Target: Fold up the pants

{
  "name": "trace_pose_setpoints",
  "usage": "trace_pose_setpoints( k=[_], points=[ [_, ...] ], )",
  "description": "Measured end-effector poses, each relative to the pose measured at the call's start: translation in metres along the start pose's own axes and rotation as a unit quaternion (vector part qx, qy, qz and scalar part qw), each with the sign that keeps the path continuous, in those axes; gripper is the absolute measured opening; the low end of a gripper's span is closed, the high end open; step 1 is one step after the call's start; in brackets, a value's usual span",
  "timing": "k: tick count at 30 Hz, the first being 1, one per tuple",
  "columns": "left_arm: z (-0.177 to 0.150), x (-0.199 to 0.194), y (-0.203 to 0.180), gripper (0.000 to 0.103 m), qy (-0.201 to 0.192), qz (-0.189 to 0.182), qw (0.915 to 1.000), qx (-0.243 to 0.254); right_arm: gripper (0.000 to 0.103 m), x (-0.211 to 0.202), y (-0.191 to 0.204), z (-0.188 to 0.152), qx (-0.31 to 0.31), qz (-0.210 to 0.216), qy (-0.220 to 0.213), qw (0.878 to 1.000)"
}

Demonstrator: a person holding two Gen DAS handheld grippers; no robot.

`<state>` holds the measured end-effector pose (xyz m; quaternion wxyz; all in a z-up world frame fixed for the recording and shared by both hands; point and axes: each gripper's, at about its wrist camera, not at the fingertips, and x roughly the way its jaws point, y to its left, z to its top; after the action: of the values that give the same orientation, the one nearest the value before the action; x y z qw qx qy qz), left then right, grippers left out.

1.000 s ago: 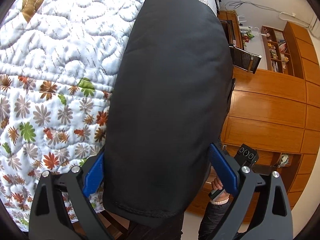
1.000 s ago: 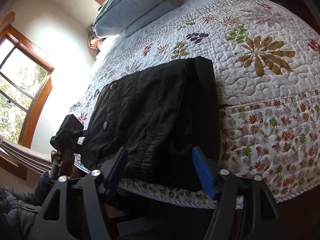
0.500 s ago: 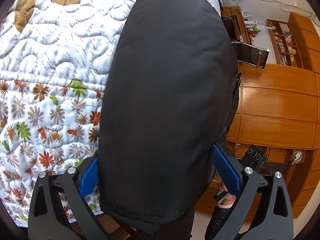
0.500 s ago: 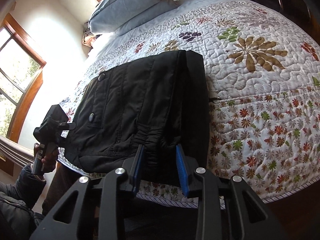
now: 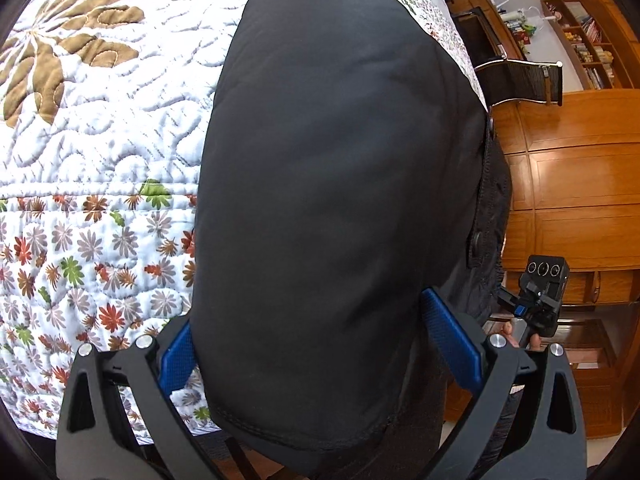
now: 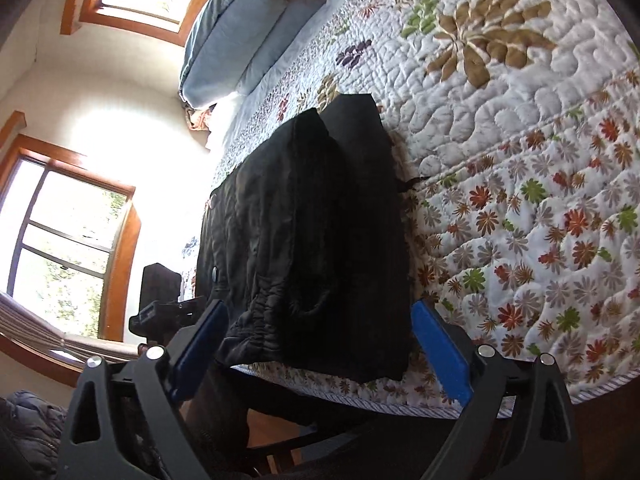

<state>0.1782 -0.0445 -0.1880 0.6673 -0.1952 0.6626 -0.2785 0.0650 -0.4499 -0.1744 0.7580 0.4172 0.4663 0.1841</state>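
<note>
Left wrist view: the folded black fabric pants point(image 5: 340, 208) lie on the floral quilted bed point(image 5: 100, 152), overhanging its near edge. The left hand-held gripper point(image 5: 320, 348) stands wide, its blue pads flanking the pants' near end.

Right wrist view: the right hand-held gripper point(image 6: 320, 344), jaws just opened wide, brackets the pants point(image 6: 312, 240) without pressing them.
</note>
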Motion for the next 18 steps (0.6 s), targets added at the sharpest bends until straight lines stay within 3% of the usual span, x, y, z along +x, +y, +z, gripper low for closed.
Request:
trace_pose_setpoints(
  k=[3, 6, 12, 18],
  points=[
    [0.005, 0.0, -0.007, 0.099, 0.004, 0.012, 0.9999, 0.004, 0.097, 0.014, -0.013, 0.006, 0.019, 0.038, 0.018, 0.999],
    [0.009, 0.0, -0.012, 0.098, 0.003, 0.018, 0.9998, 0.007, 0.1, 0.025, -0.016, 0.009, 0.02, 0.041, 0.029, 0.999],
    [0.01, 0.004, -0.043, 0.099, -0.007, 0.058, 0.9977, 0.033, 0.1, 0.04, -0.004, 0.013, -0.008, 0.006, 0.057, 0.998],
    [0.017, 0.012, -0.045, 0.1, -0.007, 0.066, 0.9972, 0.034, 0.099, 0.055, 0.012, 0.015, -0.046, -0.042, 0.058, 0.996]
  ],
)
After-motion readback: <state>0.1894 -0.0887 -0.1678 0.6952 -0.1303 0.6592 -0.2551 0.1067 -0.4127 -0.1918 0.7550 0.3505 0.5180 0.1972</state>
